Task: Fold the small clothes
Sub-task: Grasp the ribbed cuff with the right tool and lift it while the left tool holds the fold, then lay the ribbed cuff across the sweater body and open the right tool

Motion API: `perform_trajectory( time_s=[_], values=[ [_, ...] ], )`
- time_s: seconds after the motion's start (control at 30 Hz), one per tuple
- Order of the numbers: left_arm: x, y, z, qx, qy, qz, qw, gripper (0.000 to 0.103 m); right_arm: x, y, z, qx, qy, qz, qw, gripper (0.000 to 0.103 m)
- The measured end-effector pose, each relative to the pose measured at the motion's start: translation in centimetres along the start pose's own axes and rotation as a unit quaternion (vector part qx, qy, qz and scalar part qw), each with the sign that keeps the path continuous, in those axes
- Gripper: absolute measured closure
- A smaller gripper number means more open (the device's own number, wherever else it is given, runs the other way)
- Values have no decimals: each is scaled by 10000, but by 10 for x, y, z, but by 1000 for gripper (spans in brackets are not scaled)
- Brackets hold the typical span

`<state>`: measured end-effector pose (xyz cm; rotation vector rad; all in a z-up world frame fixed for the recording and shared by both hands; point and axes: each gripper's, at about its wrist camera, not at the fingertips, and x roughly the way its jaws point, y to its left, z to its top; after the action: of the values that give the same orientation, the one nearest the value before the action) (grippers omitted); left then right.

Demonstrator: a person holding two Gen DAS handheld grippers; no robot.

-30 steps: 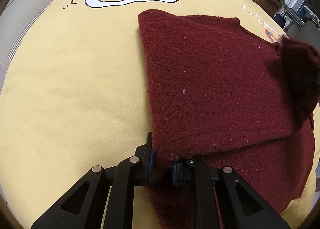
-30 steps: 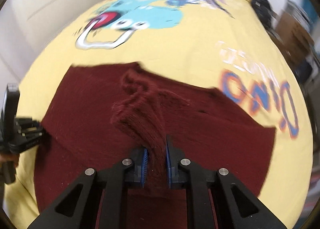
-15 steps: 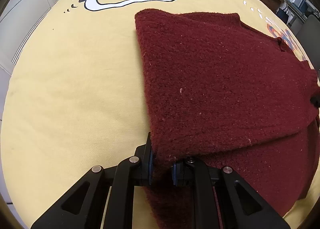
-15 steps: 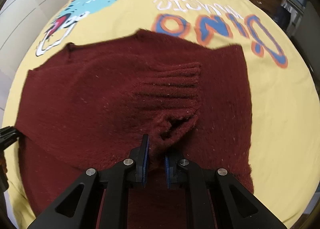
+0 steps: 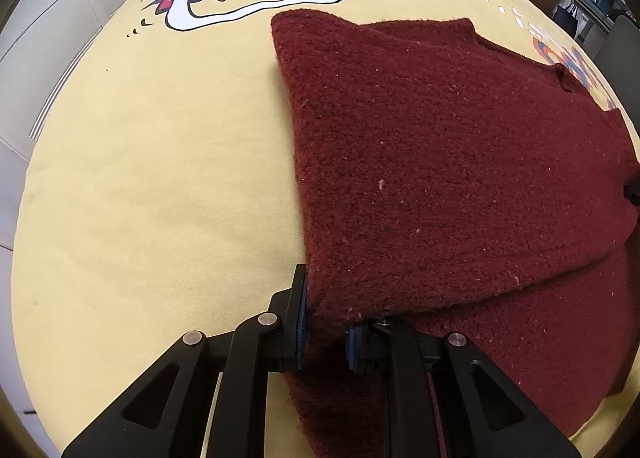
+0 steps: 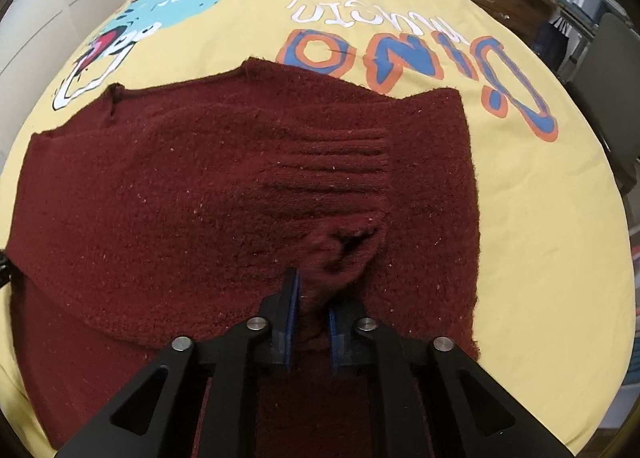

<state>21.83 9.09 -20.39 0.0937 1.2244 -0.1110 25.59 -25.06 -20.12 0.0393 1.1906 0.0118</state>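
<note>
While the dark red sweater (image 6: 168,193) lies on the yellow bedspread (image 5: 160,185) with one side folded across its body, the sleeve-fold step is wrapping up. Left tongs (image 5: 325,332) clenched on the folded edge. Right tongs (image 6: 310,324) have just been opening — ribbed cuff (image 6: 332,173) between the pads, apparently loose. Next: back both out cleanly, then fold the other side.

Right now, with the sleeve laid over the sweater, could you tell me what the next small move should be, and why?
Probably lift the right gripper clear: its jaws have just been opening, and the ribbed cuff already lies flat across the maroon sweater, while the left gripper pins the folded edge.
</note>
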Motion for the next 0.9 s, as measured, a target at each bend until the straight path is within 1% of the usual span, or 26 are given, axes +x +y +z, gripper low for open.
perform_trajectory(
  time_s=[0.03,0.07,0.1,0.13,0.17,0.2,0.23,0.27,0.33,0.37,0.4,0.43,0.47,0.5,0.57,0.63,0.67,0.7,0.73,0.8,0.9],
  values=[
    [0,-1,-1,6,-23,-5,10000,89,-3,-2,0,4,-21,-57,10000,62],
    [-1,-2,-2,27,-32,26,10000,86,-7,-4,0,17,-50,-151,9999,52],
    [-3,-3,-2,36,-31,102,9999,81,-10,-6,-1,49,-52,-248,9997,36],
    [-5,-6,-2,16,-14,155,9999,78,-15,-11,-1,84,-63,-265,9996,33],
    [-9,-6,-2,-6,-5,211,9998,65,-22,-15,-2,122,-113,-213,9996,32],
    [-15,-6,-3,-12,-59,272,9996,46,-30,-17,-2,147,-167,-159,9996,29],
    [-22,-6,-3,-10,-149,293,9995,35,-36,-19,-2,155,-214,-138,9996,22],
    [-29,-6,-4,-16,-221,311,9993,20,-45,-20,-2,142,-289,-147,9994,21],
    [-46,-6,-5,-13,-329,319,9989,18,-58,-17,-2,48,-403,-138,9991,20],
    [-54,-7,-5,0,-393,318,9987,10,-65,-13,-2,-22,-467,-131,9988,18],
    [-64,-10,-5,15,-484,328,9983,1,-68,-10,-1,-61,-490,-124,9987,15],
    [-72,-13,-5,45,-592,321,9977,1,-72,-5,0,-109,-506,-99,9986,10],
    [-80,-18,-3,97,-687,302,9971,1,-74,1,1,-150,-520,-51,9985,7],
    [-86,-27,-3,158,-752,275,9967,1,-75,7,2,-183,-547,7,9983,0],
    [-94,-43,0,216,-842,160,9961,1,-74,25,5,-287,-633,80,9975,0],
    [-94,-60,4,261,-947,4,9952,1,-67,41,6,-403,-636,47,9971,0],
    [-91,-70,7,297,-988,-2,9947,1,-62,50,6,-465,-614,40,9970,0],
    [-87,-81,10,342,-1009,4,9943,1,-56,59,6,-531,-596,50,9968,0],
    [-79,-87,20,359,-992,-10,9944,1,-48,68,5,-615,-564,41,9965,0],
    [-56,-100,29,340,-841,-70,9958,1,-33,81,3,-754,-481,-44,9960,0],
    [-23,-105,36,292,-648,-24,9975,1,-9,92,-3,-874,-302,-63,9957,0]
  ],
)
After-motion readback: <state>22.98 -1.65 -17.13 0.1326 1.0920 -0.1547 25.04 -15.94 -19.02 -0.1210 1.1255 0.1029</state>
